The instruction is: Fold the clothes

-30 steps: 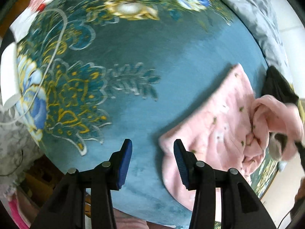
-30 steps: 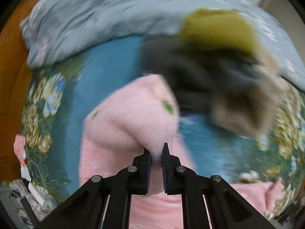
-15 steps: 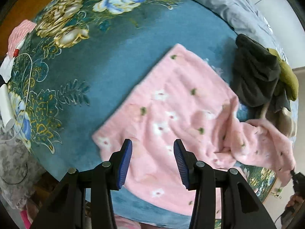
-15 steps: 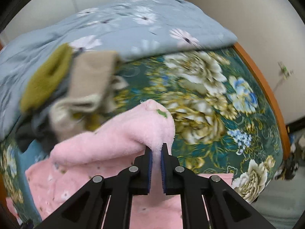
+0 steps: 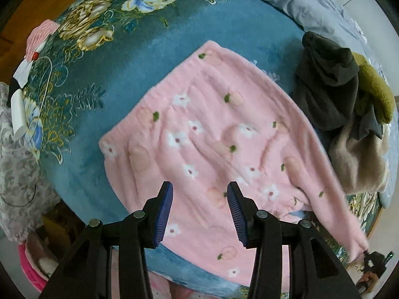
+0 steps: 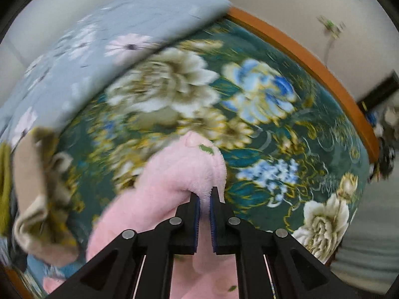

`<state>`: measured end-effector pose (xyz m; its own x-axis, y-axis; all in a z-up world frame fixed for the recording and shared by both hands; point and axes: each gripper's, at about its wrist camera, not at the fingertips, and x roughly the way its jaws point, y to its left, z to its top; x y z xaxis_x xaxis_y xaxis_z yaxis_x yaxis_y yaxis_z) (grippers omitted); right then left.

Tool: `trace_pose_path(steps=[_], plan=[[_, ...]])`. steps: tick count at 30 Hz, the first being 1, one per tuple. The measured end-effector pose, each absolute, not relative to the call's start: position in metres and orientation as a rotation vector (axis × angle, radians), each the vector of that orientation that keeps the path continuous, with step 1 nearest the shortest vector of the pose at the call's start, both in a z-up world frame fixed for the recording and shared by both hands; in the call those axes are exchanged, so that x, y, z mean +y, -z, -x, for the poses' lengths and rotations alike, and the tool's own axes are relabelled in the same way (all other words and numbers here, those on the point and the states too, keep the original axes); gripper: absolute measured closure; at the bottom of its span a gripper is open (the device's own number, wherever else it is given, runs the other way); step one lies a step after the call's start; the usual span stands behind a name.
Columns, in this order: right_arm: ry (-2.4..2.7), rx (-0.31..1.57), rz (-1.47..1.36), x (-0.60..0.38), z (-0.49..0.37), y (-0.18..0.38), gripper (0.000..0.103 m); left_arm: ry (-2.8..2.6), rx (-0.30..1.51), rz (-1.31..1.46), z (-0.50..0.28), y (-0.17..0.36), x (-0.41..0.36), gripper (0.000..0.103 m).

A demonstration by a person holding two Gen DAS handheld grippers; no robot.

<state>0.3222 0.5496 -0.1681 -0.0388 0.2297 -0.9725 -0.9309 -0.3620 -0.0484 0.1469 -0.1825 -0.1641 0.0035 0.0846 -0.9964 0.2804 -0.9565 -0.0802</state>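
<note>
— On the bed (image 5: 154, 39), what changed?
— A second ago the pink top (image 5: 212, 134) was bunched at 3 o'clock. Now it lies spread flat in the middle. That means it is about ready to fold.
— What are the grippers doing?
— The right gripper (image 6: 204, 205) pinches a sleeve end. The left gripper (image 5: 200, 209) hangs over the top, fingers spread, holding nothing.
— Do the views differ?
— The left view shows the whole top, with the clothes pile (image 5: 349, 114) at 3 o'clock. The right view shows only the sleeve and the bed frame (image 6: 311, 62).
</note>
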Motion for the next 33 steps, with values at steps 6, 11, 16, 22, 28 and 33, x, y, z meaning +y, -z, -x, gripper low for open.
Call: trace_pose_path(steps=[6,11,16,22,28,33], plan=[[-1.486,0.974,1.257,0.582,-0.346,0.195,0.095,2.097,0.32,-2.102,-0.143,0.155,-0.168,0.057],[-1.515,1.123,1.245,0.604,-0.34,0.202,0.091,2.096,0.288,-2.107,-0.136,0.153,-0.155,0.057],[-1.64,1.168,1.135,0.614,-0.346,0.185,0.082,2.104,0.251,-2.147,-0.129,0.156,-0.135,0.057],[-1.594,1.302,1.029,0.613,-0.387,0.19,0.071,2.077,0.264,-2.179,-0.126,0.165,-0.12,0.057],[-1.463,1.518,1.067,0.57,-0.417,0.244,0.054,2.061,0.248,-2.196,-0.125,0.166,-0.108,0.057],[-1.377,1.816,0.97,0.542,-0.422,0.288,0.053,2.059,0.255,-2.197,-0.124,0.163,-0.101,0.057]])
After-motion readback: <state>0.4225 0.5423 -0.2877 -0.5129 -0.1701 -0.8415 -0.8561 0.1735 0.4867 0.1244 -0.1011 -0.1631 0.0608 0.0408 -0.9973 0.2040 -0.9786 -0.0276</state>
